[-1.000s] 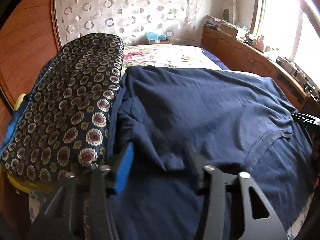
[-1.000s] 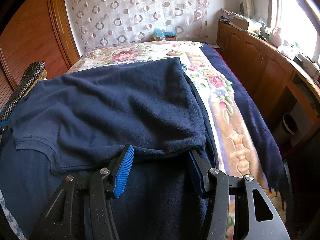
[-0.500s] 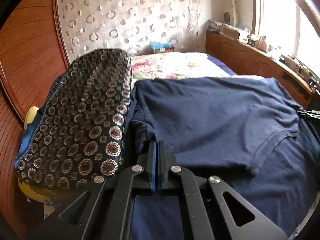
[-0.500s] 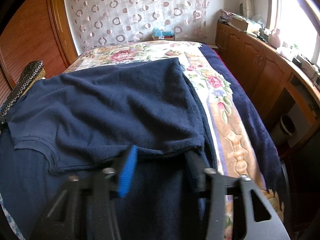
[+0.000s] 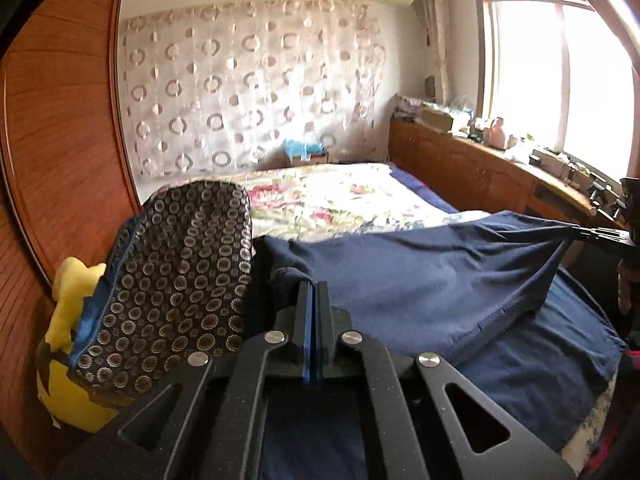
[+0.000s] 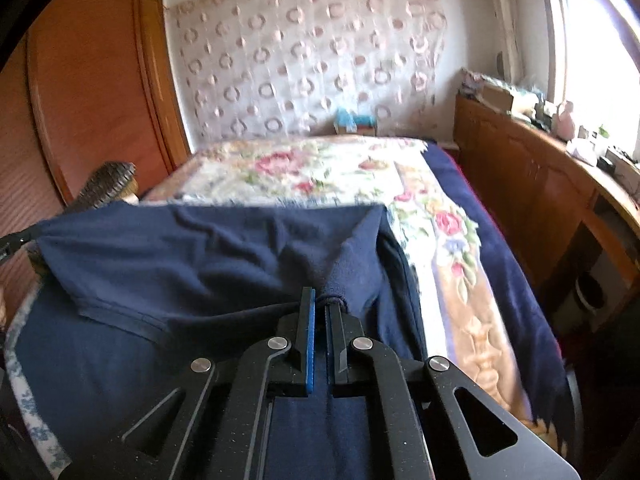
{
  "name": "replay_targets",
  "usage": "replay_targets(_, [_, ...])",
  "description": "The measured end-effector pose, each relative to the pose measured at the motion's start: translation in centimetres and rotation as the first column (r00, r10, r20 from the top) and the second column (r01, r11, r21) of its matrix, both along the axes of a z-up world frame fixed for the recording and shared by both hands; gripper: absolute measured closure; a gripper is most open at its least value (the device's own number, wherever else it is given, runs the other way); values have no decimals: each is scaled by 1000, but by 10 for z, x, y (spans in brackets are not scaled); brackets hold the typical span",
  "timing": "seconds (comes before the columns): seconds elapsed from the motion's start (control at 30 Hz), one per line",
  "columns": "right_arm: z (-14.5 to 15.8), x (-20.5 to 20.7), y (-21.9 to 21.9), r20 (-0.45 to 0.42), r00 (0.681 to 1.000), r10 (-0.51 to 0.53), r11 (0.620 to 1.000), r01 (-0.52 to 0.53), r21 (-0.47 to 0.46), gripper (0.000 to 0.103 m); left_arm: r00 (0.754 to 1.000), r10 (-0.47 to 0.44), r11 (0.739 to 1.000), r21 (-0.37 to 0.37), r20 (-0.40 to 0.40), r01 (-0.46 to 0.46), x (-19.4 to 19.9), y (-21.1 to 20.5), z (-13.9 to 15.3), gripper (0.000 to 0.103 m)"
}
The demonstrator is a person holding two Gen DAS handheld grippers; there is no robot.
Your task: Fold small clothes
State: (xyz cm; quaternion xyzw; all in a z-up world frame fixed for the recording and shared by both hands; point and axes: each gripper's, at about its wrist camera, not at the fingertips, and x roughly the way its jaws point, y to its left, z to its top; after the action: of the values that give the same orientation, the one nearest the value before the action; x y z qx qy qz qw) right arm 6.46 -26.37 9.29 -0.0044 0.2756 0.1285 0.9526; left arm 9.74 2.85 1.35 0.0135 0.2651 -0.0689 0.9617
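Observation:
A navy T-shirt (image 5: 420,276) (image 6: 192,256) lies across the near end of the bed, its upper layer lifted and stretched between my two grippers. My left gripper (image 5: 314,286) is shut, pinching the shirt's left edge beside the patterned pillow. My right gripper (image 6: 320,296) has its jaws closing tight on a bunched corner of the same layer, pads pressing the cloth. In each wrist view the other gripper's tip shows at the edge of the picture, the right gripper (image 5: 596,236) and the left gripper (image 6: 12,242), with the fabric taut up to it. The shirt's lower layer (image 5: 540,360) rests flat on the bed.
A dark circle-patterned pillow (image 5: 180,280) and a yellow plush toy (image 5: 68,308) sit at the bed's left edge against a wooden wardrobe (image 5: 60,140). A floral bedspread (image 6: 320,168) covers the far bed. A cluttered wooden cabinet (image 6: 540,184) runs along the right under the window.
Both grippers went from open around the shirt's fold edge to shut on it, the left first. Both then rose, lifting the upper layer taut off the bed.

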Motion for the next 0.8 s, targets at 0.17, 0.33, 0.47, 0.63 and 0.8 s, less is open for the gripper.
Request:
replay_targets(0.17, [15,-34,-9,67,998,11,1000,-12,14,100,1000,-3,1000,-22,28,4,-18,7,9,102])
replay_targets(0.33, [11,-72,-15,82,996,30,999,-32,30,100,1000,0,999,-43,30,1,-40,17,8,102])
replay_targets(0.47, [3,-93,-24,79,996,46,998,-49,40,100,1000,-4,999,-42,21,5,-51,18,1,102])
replay_targets(0.63, [1,-100,-27,64,997,53,998,-55,35,100,1000,-15,999,-52,-2,15,-58,17,-8,102])
replay_targets(0.8, [15,-102,-21,76,996,54,998,-55,20,100,1000,-20,998,-53,2,20,-76,18,-8,102])
